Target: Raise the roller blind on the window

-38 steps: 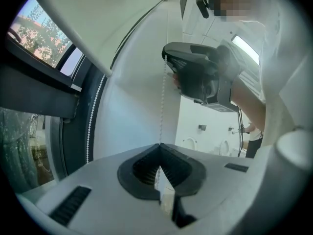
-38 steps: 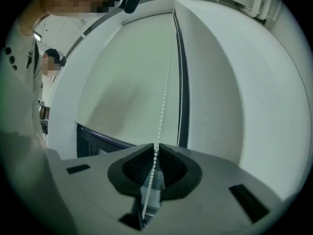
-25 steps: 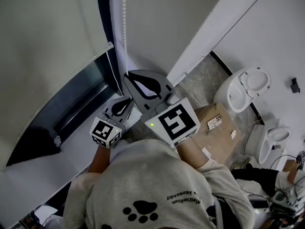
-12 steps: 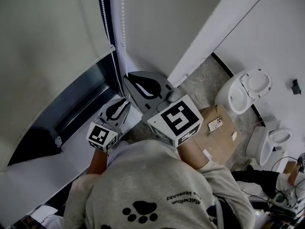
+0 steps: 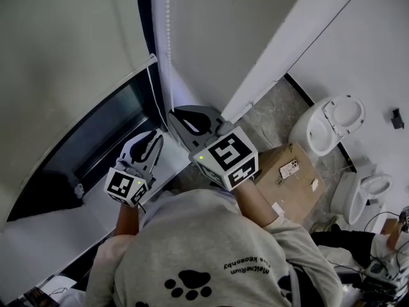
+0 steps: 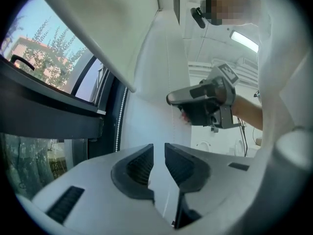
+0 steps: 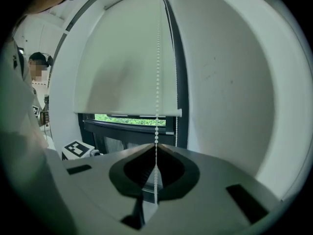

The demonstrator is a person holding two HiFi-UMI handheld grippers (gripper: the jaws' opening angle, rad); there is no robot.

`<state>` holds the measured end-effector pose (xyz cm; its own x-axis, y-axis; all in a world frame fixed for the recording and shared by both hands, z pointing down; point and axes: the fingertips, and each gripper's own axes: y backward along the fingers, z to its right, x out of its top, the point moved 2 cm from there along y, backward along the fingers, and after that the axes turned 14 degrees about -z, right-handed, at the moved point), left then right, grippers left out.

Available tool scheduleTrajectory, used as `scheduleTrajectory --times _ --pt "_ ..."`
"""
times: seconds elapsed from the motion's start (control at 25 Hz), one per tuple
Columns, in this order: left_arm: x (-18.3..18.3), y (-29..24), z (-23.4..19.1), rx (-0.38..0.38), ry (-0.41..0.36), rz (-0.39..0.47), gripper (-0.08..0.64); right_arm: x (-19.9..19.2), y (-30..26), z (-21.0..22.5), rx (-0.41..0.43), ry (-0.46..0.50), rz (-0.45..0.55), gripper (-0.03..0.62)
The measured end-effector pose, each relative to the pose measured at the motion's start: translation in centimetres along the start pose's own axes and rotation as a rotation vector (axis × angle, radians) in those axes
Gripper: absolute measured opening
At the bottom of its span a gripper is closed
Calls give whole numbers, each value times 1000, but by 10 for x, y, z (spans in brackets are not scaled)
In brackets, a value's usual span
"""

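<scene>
The pale roller blind covers the upper window, and its bottom bar hangs above a strip of uncovered glass. A white bead chain runs down beside the dark window frame. My right gripper is shut on one strand of the bead chain, which passes straight between its jaws. A second strand hangs free by the frame. To the left and lower, my left gripper has just been opening. A narrow gap shows between its jaws and nothing is pressed between them.
The dark window frame and white sill lie below the blind. A white wall is to the right. On the floor stand a cardboard box and two toilets.
My right gripper has come down with the chain in its jaws. My left gripper has let go, opened and drawn back to the left.
</scene>
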<state>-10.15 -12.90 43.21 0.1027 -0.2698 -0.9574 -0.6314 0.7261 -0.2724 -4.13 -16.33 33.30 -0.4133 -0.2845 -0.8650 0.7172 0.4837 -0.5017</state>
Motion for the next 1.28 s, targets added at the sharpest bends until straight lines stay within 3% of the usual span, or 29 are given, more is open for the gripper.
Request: scheduleTrajectory --times 0.16,0.32,0.56,0.8,1.16,1.28 --pt "7 8 -2 1 10 24 77 -7 -6 0 2 2 13 14" --pt "24 14 -7 -18 89 69 78 -24 -13 -2 16 -5 -14 12" --pt "60 18 -1 -32 39 83 108 -59 -33 -7 24 -11 -64 12" --pt "87 21 14 -53 -25 90 112 -75 -40 -8 2 8 -41 12" --pt "105 10 18 70 -71 55 112 -92 -52 -18 11 20 -44 12" --pt "112 5 23 71 -84 52 115 -92 -53 -22 14 21 -40 12"
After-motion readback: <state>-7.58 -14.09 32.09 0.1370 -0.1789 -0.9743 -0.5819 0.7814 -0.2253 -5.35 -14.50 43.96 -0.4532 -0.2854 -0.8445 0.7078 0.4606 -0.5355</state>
